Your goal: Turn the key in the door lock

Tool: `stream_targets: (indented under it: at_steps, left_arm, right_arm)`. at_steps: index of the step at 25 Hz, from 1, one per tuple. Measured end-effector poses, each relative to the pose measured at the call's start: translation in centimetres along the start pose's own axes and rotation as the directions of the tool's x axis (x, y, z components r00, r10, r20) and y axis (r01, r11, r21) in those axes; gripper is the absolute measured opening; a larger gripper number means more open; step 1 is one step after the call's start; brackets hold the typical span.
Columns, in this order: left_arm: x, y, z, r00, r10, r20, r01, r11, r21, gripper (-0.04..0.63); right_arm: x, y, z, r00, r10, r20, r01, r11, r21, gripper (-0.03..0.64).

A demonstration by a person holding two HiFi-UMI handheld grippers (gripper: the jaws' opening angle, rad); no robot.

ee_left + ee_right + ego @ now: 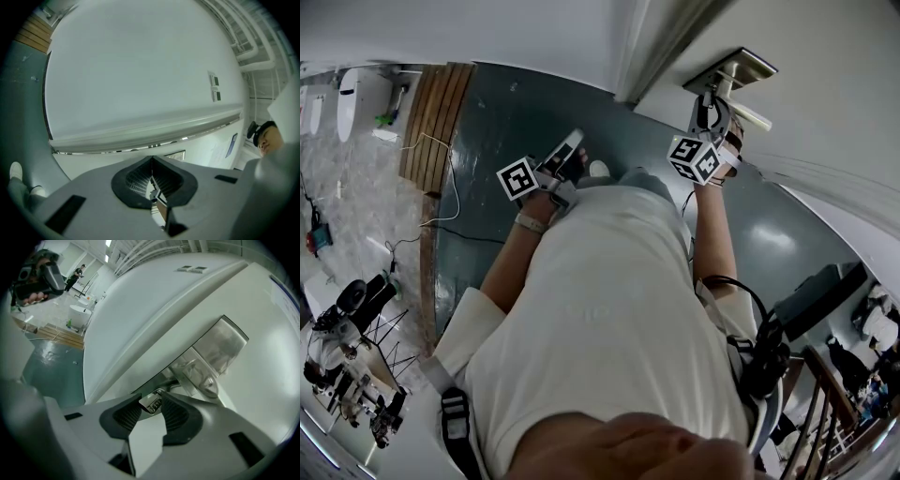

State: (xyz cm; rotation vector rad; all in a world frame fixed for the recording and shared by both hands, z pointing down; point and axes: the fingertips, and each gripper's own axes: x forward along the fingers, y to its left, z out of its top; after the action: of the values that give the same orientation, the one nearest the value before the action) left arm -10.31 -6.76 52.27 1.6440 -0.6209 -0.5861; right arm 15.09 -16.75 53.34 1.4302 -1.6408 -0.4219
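Teal floor (506, 122), white door (154, 301) close ahead. Right tool (151, 399) up at brushed-metal lock plate (220, 350), jaw tips clamped on key (149, 404) just beside the plate. Left tool (152, 160) well apart from lock, jaws pressed together, gripping nothing.

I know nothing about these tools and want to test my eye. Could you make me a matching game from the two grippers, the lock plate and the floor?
Things:
1. left gripper
2. right gripper
3. lock plate
4. floor

States or colours:
A. dark teal
B. shut on the key
C. shut, with nothing between the jaws
D. silvery metal

Pairs: 1-C, 2-B, 3-D, 4-A
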Motion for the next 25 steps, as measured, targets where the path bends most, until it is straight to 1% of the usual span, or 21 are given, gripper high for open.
stream_targets:
  at_steps: [6, 10, 13, 15, 20, 23, 25]
  left_arm:
    - [-0.08, 0.03, 0.01, 1.000, -0.001, 0.003, 0.001, 1.000, 0.001, 0.008]
    - [-0.15, 0.06, 0.06, 1.000, 0.001, 0.008, -0.001, 1.000, -0.006, 0.008]
    - [-0.22, 0.08, 0.04, 1.000, 0.000, 0.009, 0.000, 1.000, -0.011, 0.008]
    - [-0.27, 0.12, 0.08, 1.000, 0.002, 0.012, -0.002, 1.000, -0.016, 0.008]
    - [-0.30, 0.18, 0.12, 1.000, 0.001, 0.009, -0.001, 1.000, -0.007, 0.008]
    - [-0.27, 0.18, 0.20, 1.000, 0.002, 0.008, -0.002, 1.000, -0.006, 0.008]
    - [-0.24, 0.11, 0.24, 1.000, 0.000, 0.008, 0.000, 1.000, -0.007, 0.007]
  right_arm:
    - [-0.04, -0.13, 0.04, 0.999, 0.036, 0.015, -0.038, 0.989, 0.143, 0.137]
    - [-0.05, -0.32, -0.01, 0.996, 0.080, 0.037, -0.088, 0.952, 0.295, 0.135]
    - [-0.10, -0.33, -0.05, 0.994, 0.094, 0.049, -0.105, 0.935, 0.338, 0.135]
    - [-0.13, -0.36, -0.08, 0.993, 0.105, 0.058, -0.120, 0.917, 0.381, 0.135]
    - [-0.23, -0.51, 0.13, 0.988, 0.119, 0.098, -0.152, 0.856, 0.494, 0.135]
    - [-0.19, -0.50, -0.18, 0.983, 0.137, 0.120, -0.181, 0.795, 0.580, 0.135]
    - [-0.18, -0.51, -0.37, 0.979, 0.147, 0.140, -0.202, 0.740, 0.641, 0.135]
